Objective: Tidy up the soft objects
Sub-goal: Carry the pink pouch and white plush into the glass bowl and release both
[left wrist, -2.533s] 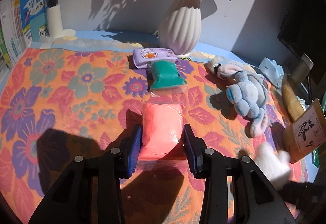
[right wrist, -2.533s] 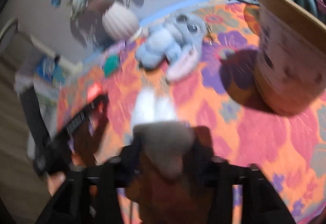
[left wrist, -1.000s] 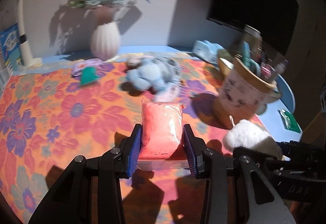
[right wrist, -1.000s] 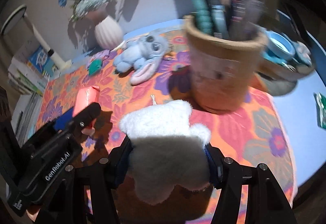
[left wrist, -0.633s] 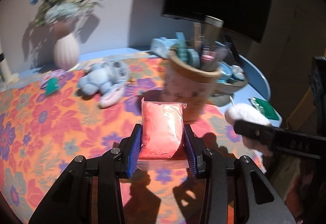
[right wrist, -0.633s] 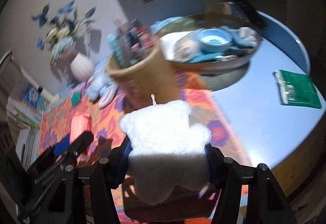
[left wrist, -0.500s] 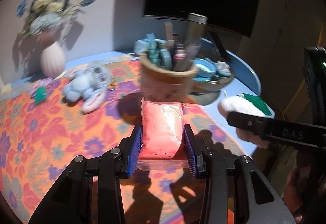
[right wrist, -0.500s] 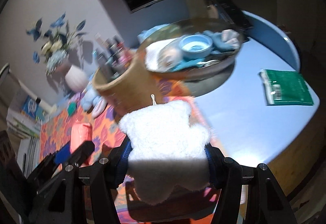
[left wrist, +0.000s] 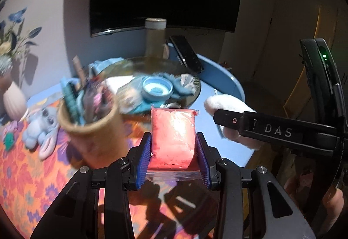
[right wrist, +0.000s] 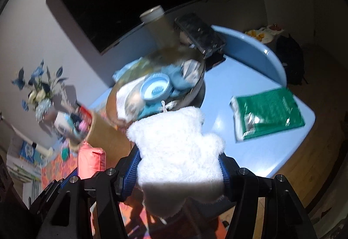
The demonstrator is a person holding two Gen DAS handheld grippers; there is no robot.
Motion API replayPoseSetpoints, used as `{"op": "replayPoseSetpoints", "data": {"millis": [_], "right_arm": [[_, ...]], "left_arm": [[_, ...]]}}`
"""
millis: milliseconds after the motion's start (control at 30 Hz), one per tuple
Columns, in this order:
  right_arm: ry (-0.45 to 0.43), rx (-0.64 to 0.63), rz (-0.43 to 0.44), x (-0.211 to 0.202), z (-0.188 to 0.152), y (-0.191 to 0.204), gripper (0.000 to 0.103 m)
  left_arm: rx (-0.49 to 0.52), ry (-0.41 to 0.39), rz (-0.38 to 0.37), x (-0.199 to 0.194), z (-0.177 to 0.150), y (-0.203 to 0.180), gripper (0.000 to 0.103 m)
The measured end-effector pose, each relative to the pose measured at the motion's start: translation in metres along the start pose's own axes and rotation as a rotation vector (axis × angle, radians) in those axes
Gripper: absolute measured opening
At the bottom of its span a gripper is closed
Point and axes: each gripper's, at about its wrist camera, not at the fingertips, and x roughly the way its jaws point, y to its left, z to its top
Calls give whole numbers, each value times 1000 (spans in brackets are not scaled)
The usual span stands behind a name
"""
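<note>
Left tool [left wrist: 173, 159] clamps pink pouch [left wrist: 173, 136]; right tool [right wrist: 178, 170] clamps white plush [right wrist: 176, 152].

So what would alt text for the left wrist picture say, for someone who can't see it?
A black claw with blue pads grips a pink bagged pouch above a floral tablecloth. Behind sit a blurred tan cup of supplies and a round tray; at right, another claw holds a white plush.

Pink bagged pouch [left wrist: 173, 136] stands upright, clamped; fluffy white plush [right wrist: 178, 152] is likewise pinched.
</note>
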Motion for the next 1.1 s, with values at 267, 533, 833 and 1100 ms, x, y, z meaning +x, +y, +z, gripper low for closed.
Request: {"op": "replayPoseSetpoints", "data": {"millis": [267,533,833,1100], "right_arm": [[-79,4,-23,4,59,-9,61],[-54,66,16,54,110,-1,61],[-1,65,64,110,153,5,68],[-19,28,18,87,123,-1,68]], "left_arm": [[-30,-2,67,27,50,-2,37],[-155,7,122,63,106,27,37],[-206,-56,187,85,142,54,78],[-203,-95,135,60,132,54,78]]}}
